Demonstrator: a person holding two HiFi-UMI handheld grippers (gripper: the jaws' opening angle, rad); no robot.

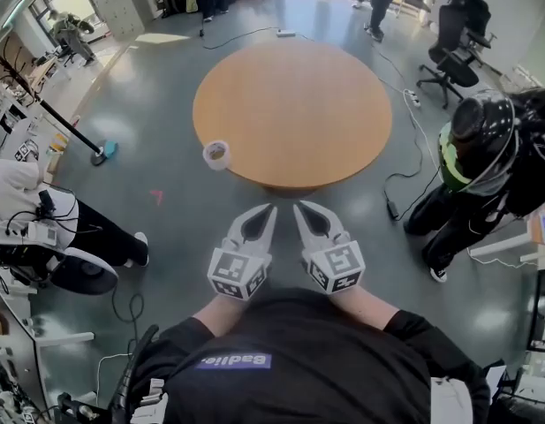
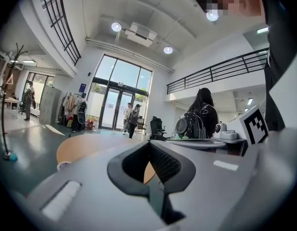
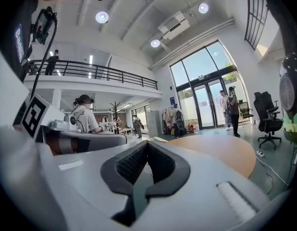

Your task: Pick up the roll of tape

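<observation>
Approaching: the left gripper and right gripper hover short of the tabletop, fingers pressed together (nothing between them). The roll of tape sits at the tabletop's near-left edge; next, the left gripper likely must spread its fingers around it.

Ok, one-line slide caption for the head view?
Left gripper and right gripper, both shut, short of a round table; roll of tape at its near-left edge.
</observation>
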